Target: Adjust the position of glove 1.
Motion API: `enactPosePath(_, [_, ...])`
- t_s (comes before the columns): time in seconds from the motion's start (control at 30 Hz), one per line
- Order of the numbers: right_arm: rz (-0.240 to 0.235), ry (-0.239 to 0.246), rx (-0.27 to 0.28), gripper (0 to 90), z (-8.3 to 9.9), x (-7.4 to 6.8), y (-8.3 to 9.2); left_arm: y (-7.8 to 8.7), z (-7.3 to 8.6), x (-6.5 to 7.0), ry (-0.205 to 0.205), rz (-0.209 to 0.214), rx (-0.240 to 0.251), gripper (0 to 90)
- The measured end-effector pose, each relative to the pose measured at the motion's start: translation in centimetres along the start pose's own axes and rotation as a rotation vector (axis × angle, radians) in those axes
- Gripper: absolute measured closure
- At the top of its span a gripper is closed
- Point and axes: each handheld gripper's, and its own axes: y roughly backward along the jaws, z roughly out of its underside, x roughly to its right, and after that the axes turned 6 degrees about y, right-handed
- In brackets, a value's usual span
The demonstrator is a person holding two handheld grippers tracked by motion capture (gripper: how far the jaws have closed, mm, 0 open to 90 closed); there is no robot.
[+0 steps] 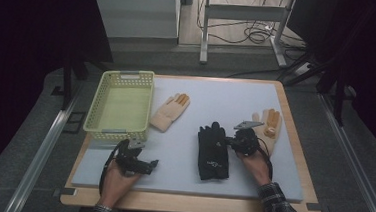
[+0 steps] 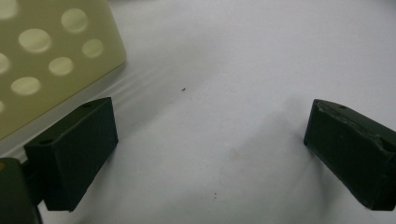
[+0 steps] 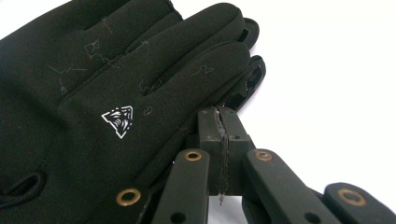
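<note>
Grey matting (image 1: 251, 180) covers the table and carries one pale green basket (image 1: 121, 101), two tan gloves (image 1: 169, 112) (image 1: 269, 127) and one black glove (image 1: 213, 150) — four things in all. Right gripper (image 3: 223, 116) — jaws pressed together — touches the black glove's edge at centre. Left gripper (image 2: 210, 140) gapes empty beside the basket.

A black glove (image 1: 213, 153) is showing a small white triangle logo. Two cream gloves (image 1: 170, 112) (image 1: 268, 127) are wearing orange fingertips. The pale yellow-green basket (image 1: 99, 100) is showing round holes, sitting on a light grey mat (image 1: 216, 100).
</note>
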Motion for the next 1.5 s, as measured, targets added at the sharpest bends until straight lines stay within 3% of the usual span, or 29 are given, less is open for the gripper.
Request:
enactPosePath(0.17, [0.011, 0.006, 0.006, 79.4, 0.1, 0.1, 0.6, 0.0, 0.0, 0.0, 0.0, 0.0, 0.0, 2.9])
enactPosePath(0.3, [0.001, 0.018, 0.012, 79.2, 0.5, -0.1, 1.7, 0.0, 0.0, 0.0, 0.0, 0.0, 0.0, 2.9])
enactPosePath(0.43, [-0.031, 0.027, 0.007, 84.9, 1.2, -0.7, 2.8, 0.0, 0.0, 0.0, 0.0, 0.0, 0.0, 2.9])
enactPosePath(0.6, [-0.103, 0.055, -0.033, 88.2, 4.0, -3.1, 4.6, 0.0, 0.0, 0.0, 0.0, 0.0, 0.0, 2.8])
enactPosePath(0.67, [-0.138, 0.045, -0.012, 88.3, 4.5, -3.6, 4.8, 0.0, 0.0, 0.0, 0.0, 0.0, 0.0, 2.8])
enactPosePath(1.2, [-0.237, 0.109, 0.011, 88.2, 2.4, -7.7, 1.9, 0.0, 0.0, 0.0, 0.0, -0.001, -0.004, 2.9])
enactPosePath(1.5, [-0.236, 0.148, 0.018, 87.4, 1.2, -8.9, 0.5, 0.0, -0.1, 0.0, -0.002, -0.002, -0.007, 2.8])
